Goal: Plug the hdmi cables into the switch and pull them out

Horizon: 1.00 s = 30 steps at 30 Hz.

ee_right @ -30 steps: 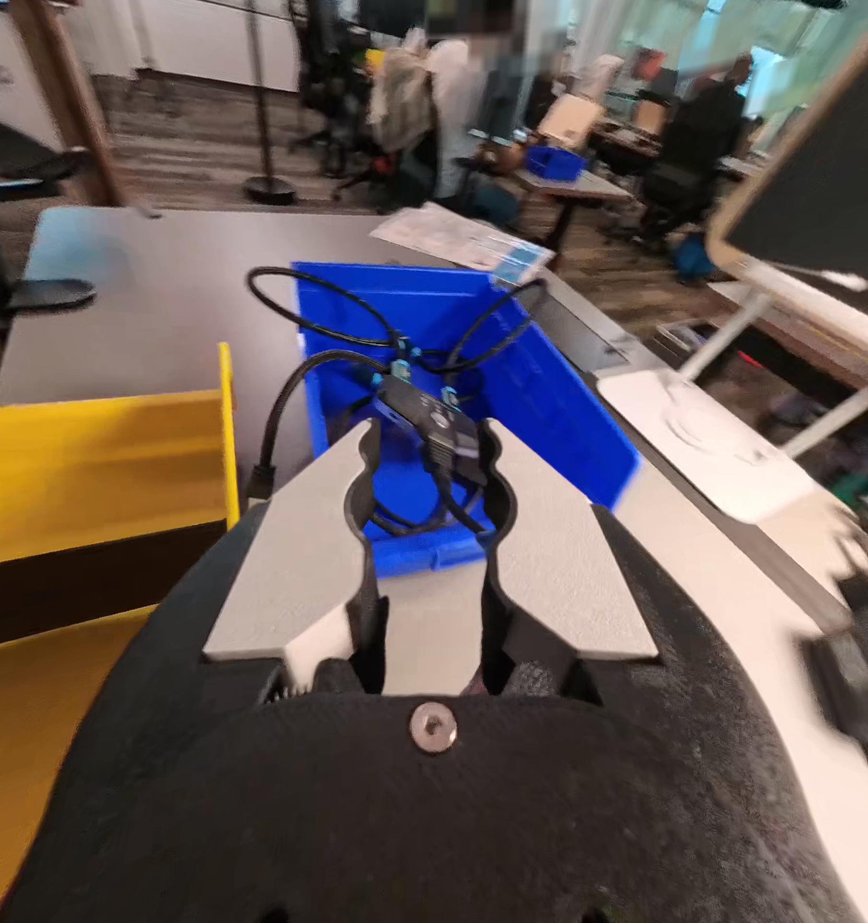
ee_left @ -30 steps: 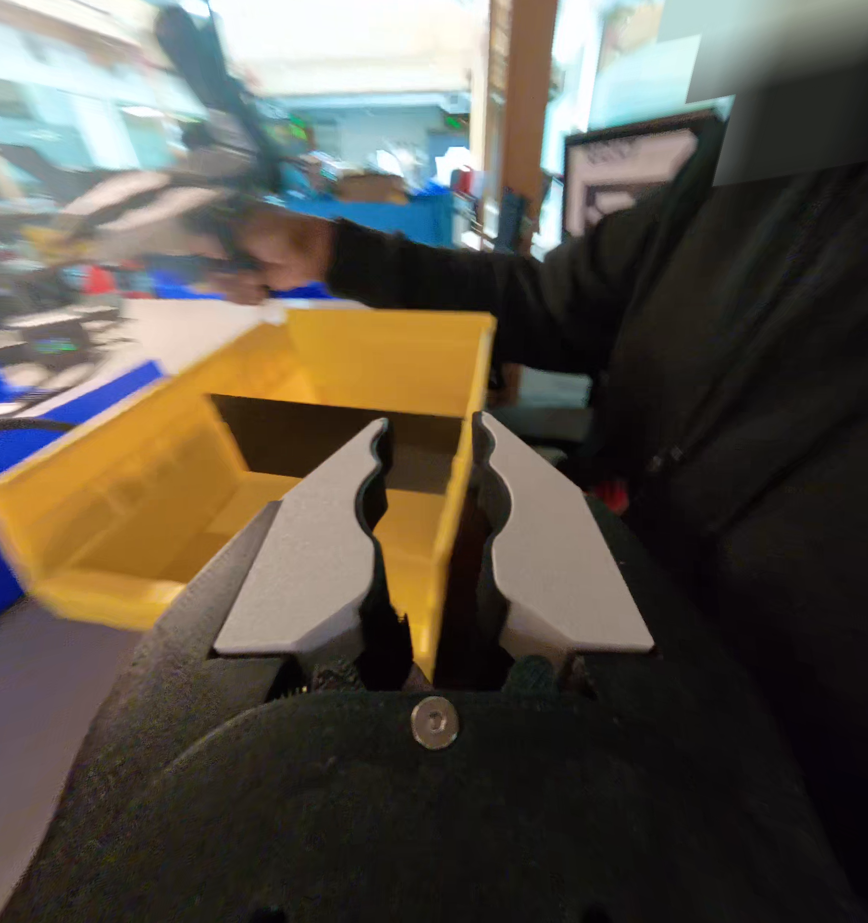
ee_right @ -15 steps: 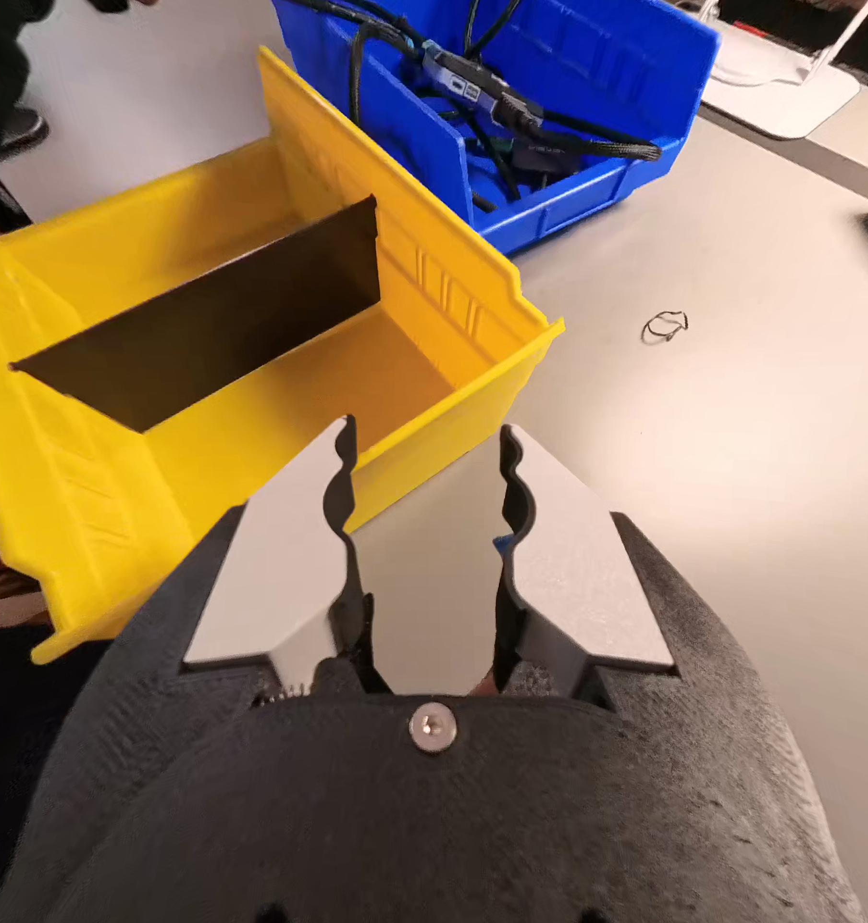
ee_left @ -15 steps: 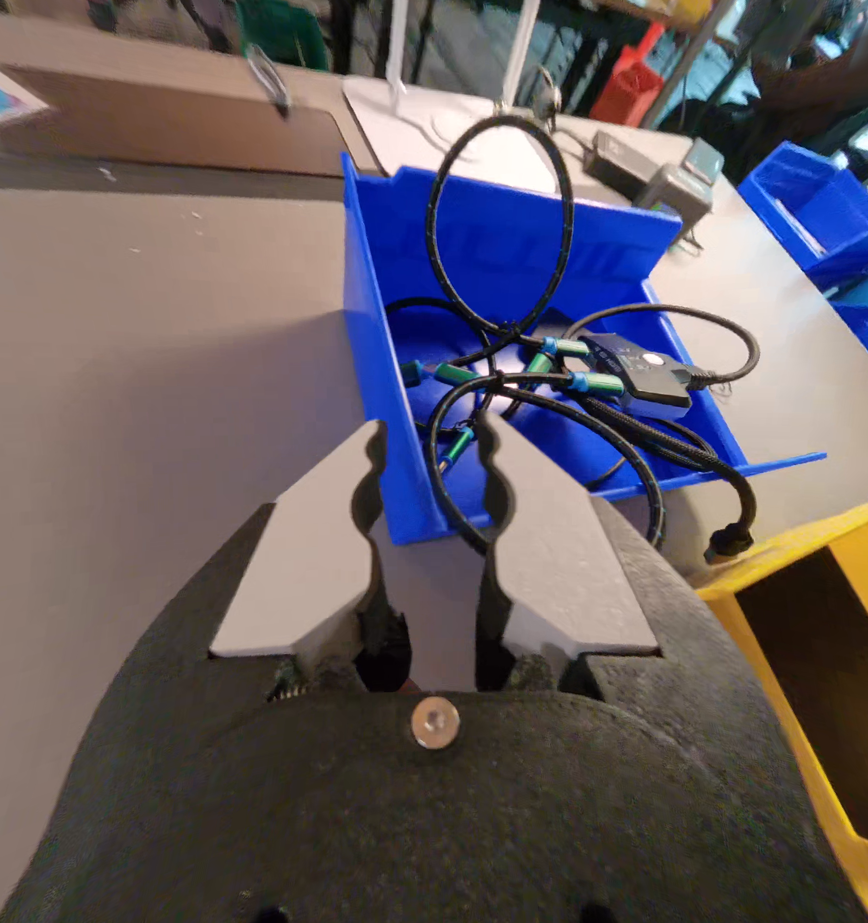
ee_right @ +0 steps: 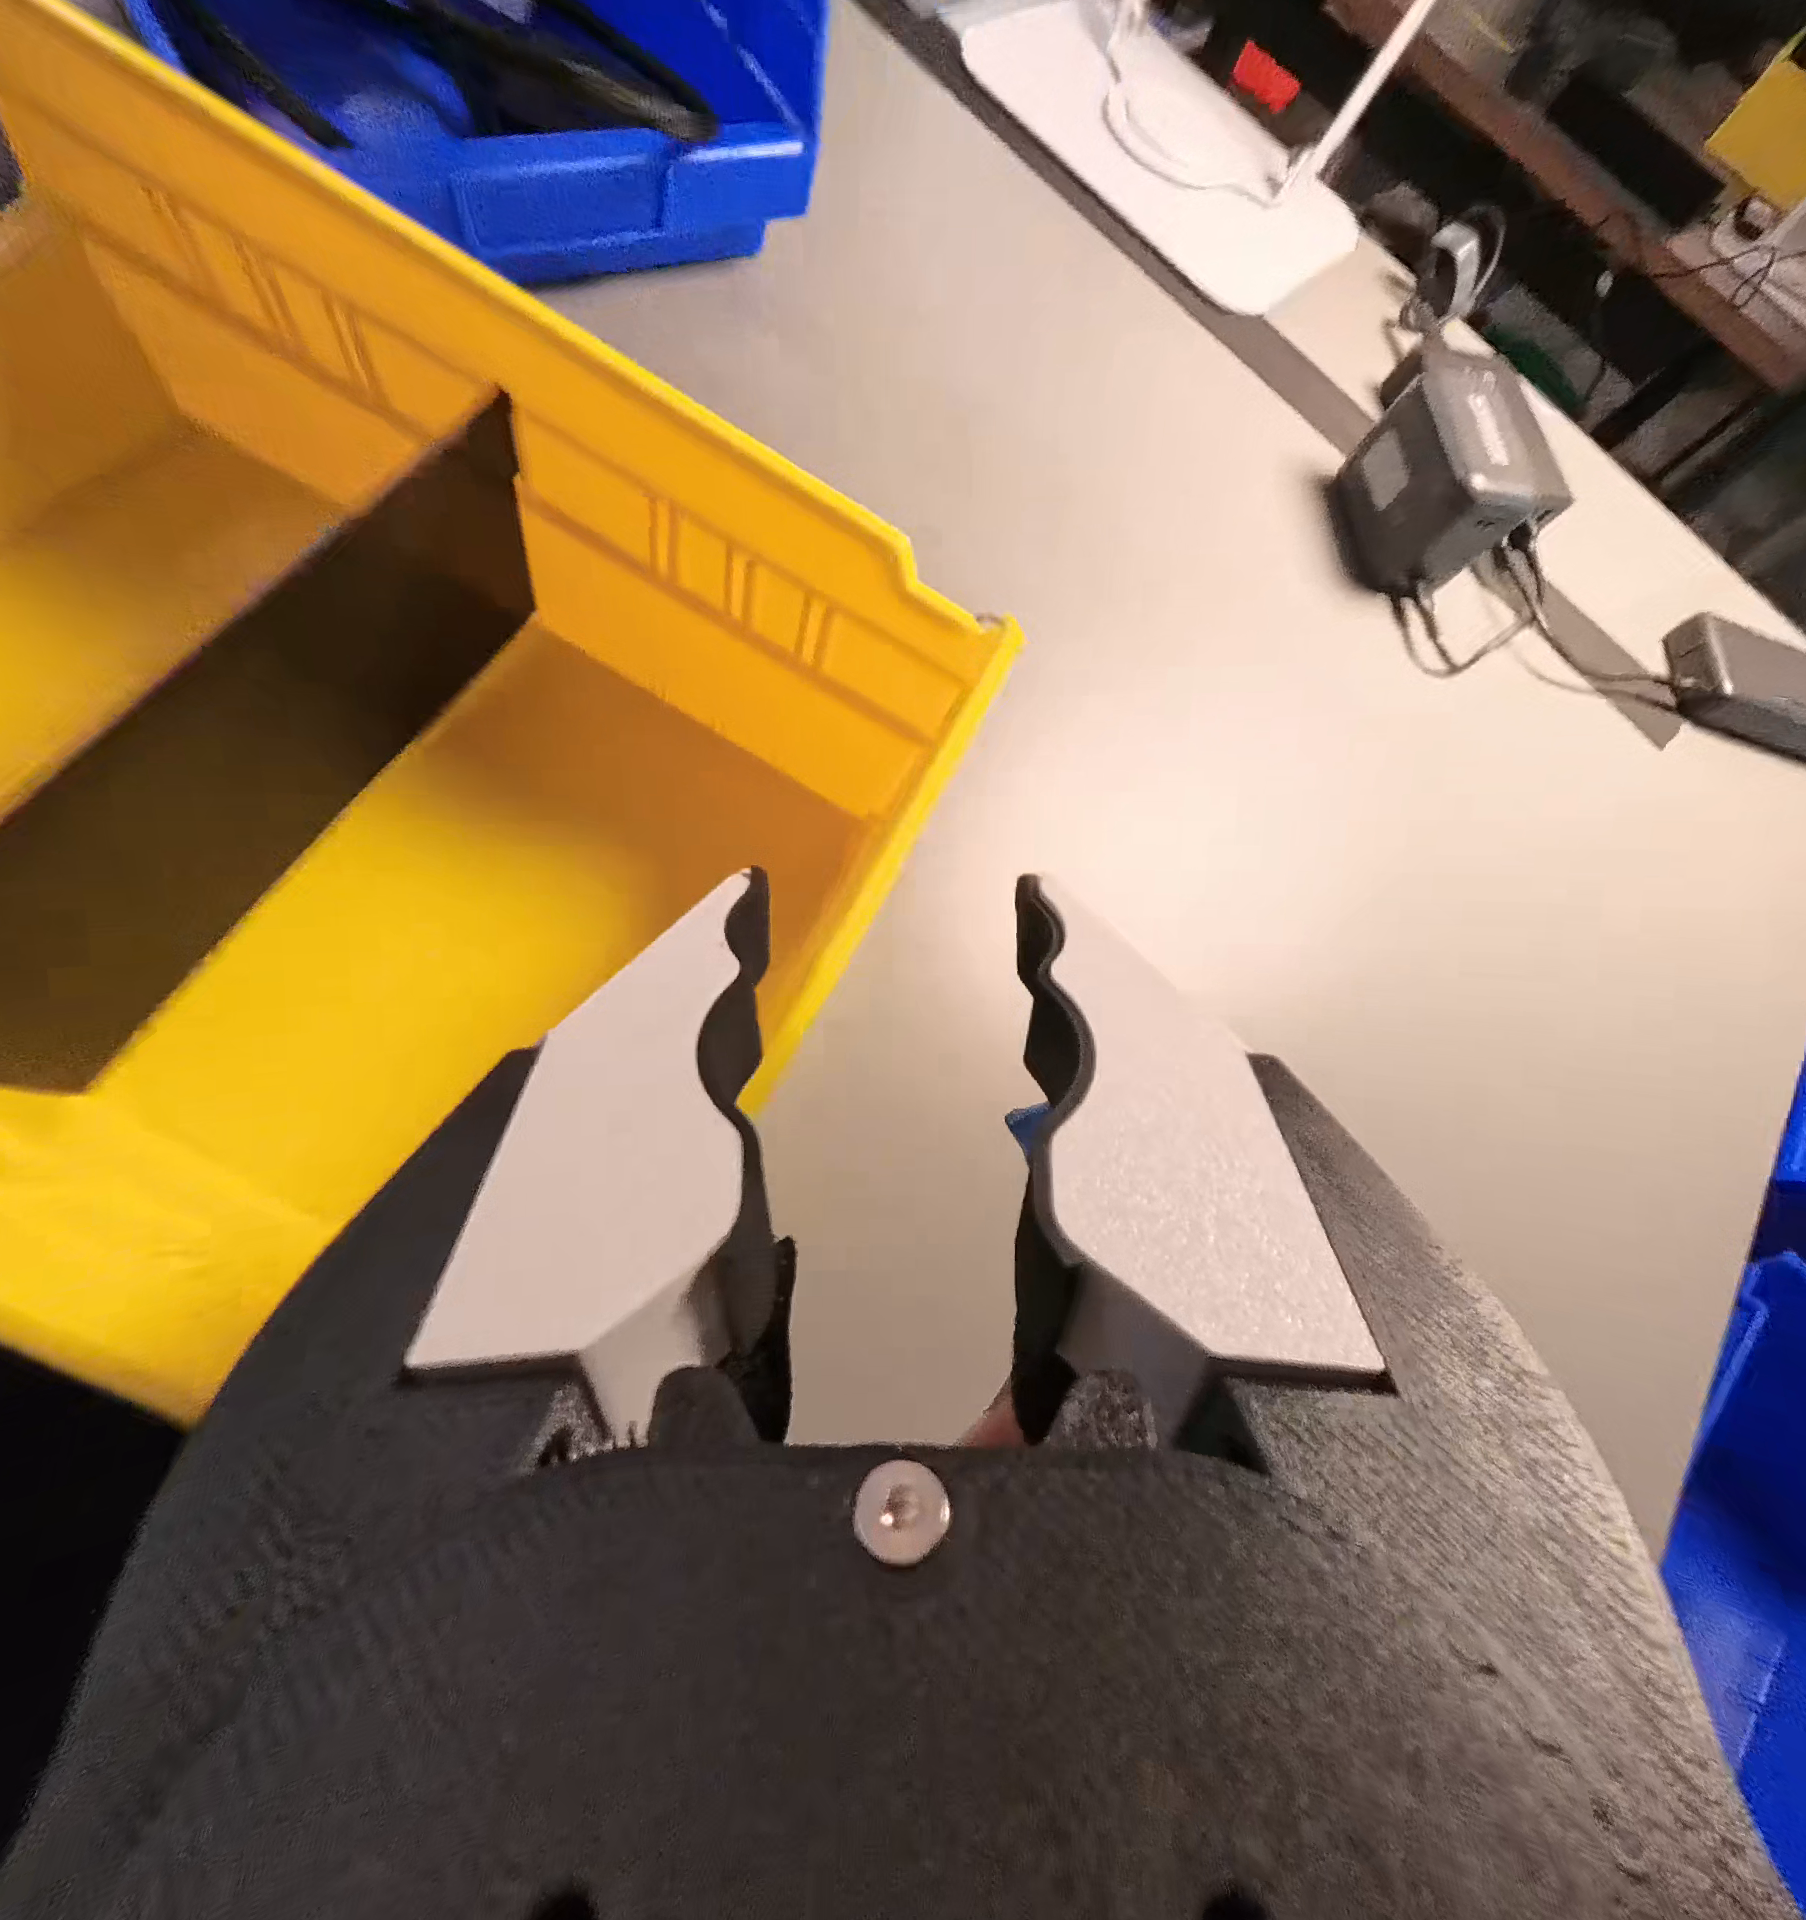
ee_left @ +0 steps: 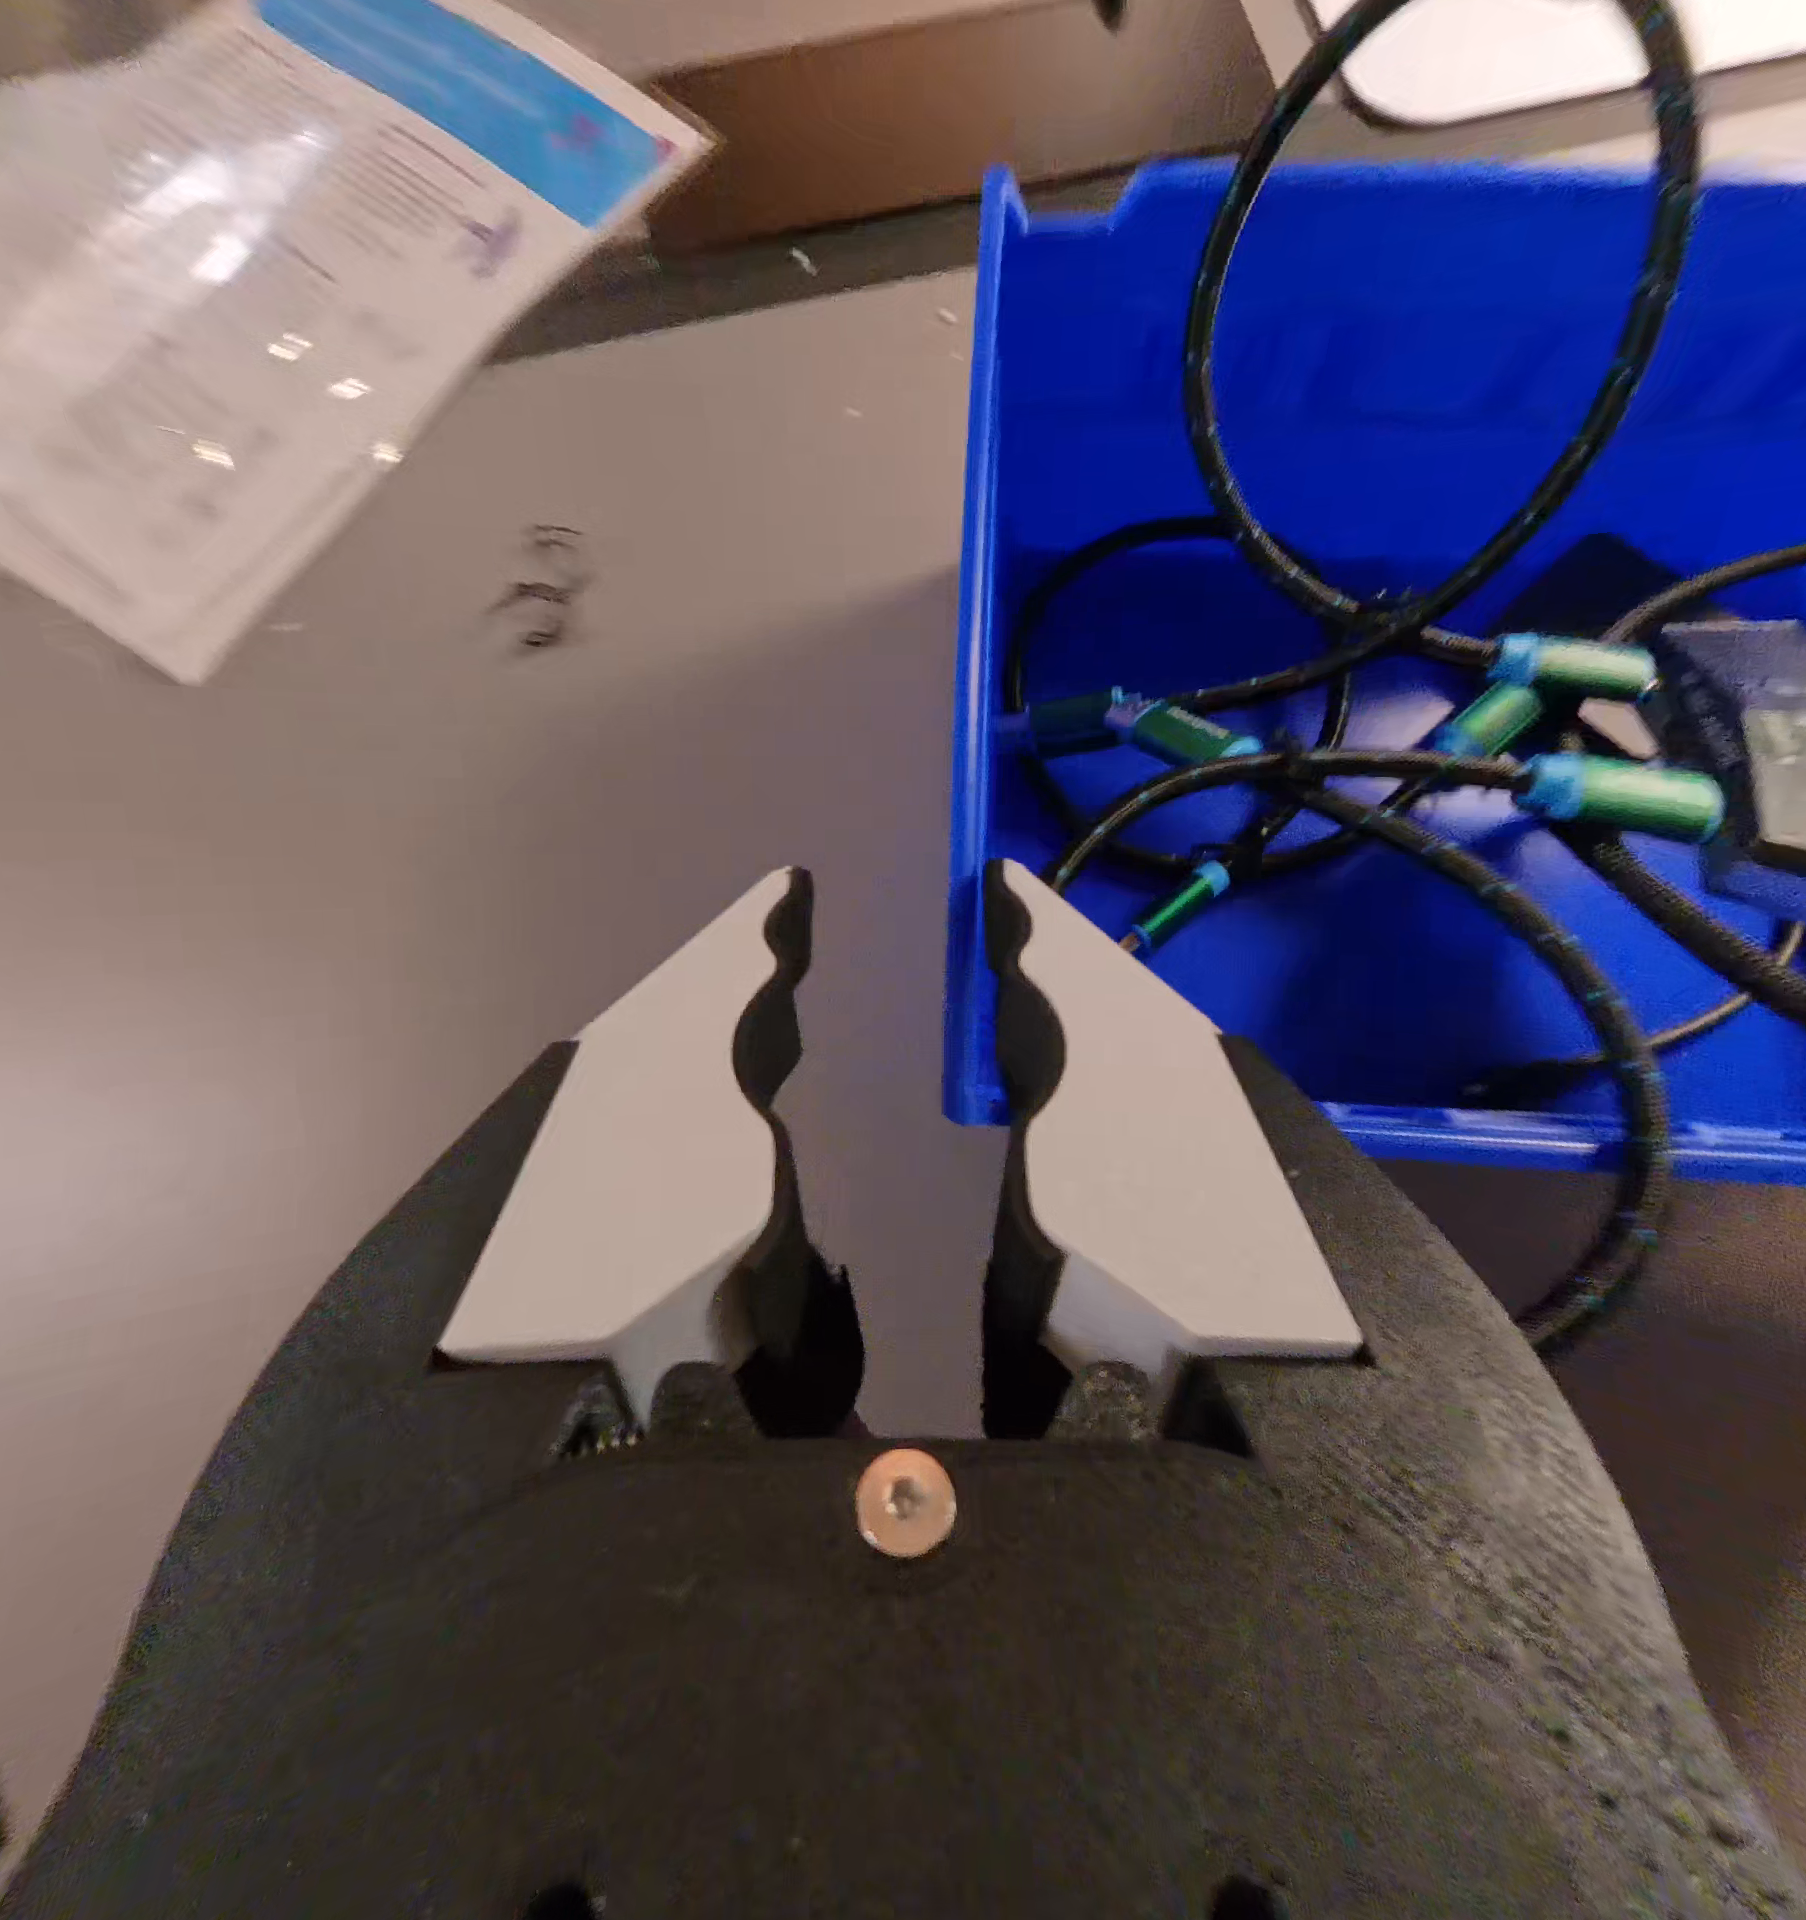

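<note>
Step in hand: you are, by my reading, reaching for the switch and cables; nothing is picked up yet.
Left gripper (ee_left: 894, 894): your fingers stand apart and hold nothing. The side wall of the blue bin (ee_left: 966, 665) sits just at the tip of your right-hand finger.
Right gripper (ee_right: 891, 888): your fingers are spread and empty, poised over bare table (ee_right: 1294, 831) with the corner of the yellow bin (ee_right: 930, 748) just off your left-hand finger.
Switch (ee_left: 1782, 748): it lies inside the blue bin, ahead and well to the right of your left fingers, partly cut by the frame edge.
Hdmi cables (ee_left: 1294, 769): black braided leads with green plug ends tangle in the bin between the wall and the switch; one loop arches over the back wall, another spills over the front lip.
Ports: I cannot tell which plugs are seated.
How to do it well: carry your left fingers over the wall before lowering, or you nudge the bin. Steady the switch body with one gripper and take a plug by its green shell with the other, never by the braid. Bring your right gripper round; the blue bin lies far ahead to its left.
Paper sheet (ee_left: 203, 343): far ahead to the left, out of your way.
</note>
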Motion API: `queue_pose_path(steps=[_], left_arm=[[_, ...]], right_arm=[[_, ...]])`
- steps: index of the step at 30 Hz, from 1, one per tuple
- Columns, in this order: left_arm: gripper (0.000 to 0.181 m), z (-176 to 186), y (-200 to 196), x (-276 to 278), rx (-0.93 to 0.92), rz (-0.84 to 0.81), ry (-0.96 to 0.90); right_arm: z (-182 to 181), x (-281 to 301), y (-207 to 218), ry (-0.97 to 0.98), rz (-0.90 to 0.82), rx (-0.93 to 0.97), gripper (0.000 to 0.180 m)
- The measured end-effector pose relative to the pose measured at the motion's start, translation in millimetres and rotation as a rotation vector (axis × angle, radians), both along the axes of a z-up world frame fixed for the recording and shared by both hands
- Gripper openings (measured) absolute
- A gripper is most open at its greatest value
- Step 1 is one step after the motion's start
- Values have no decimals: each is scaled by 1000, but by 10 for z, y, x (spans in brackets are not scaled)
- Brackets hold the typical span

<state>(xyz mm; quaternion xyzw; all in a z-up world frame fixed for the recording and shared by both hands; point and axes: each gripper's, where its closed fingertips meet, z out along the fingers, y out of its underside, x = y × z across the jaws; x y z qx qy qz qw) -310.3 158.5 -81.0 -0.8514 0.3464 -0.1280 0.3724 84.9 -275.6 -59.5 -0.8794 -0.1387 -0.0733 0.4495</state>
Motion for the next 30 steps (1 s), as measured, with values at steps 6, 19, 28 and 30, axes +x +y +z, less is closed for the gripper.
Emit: queue_pose_path(steps=[6,19,28,30], left_arm=[[51,657,-808,584,83,-268,-122],[59,-144,-1779,1568,32,-579,182],[58,-108,-1858,1561,20,-571,188],[51,-153,-1867,1583,75,-585,238]], right_arm=[[80,-895,158,172,229,-36,51],[-567,-1499,392,20,383,-385,54],[-606,-1460,507,9,330,-382,45],[-647,-1403,491,-75,353,-397,28]])
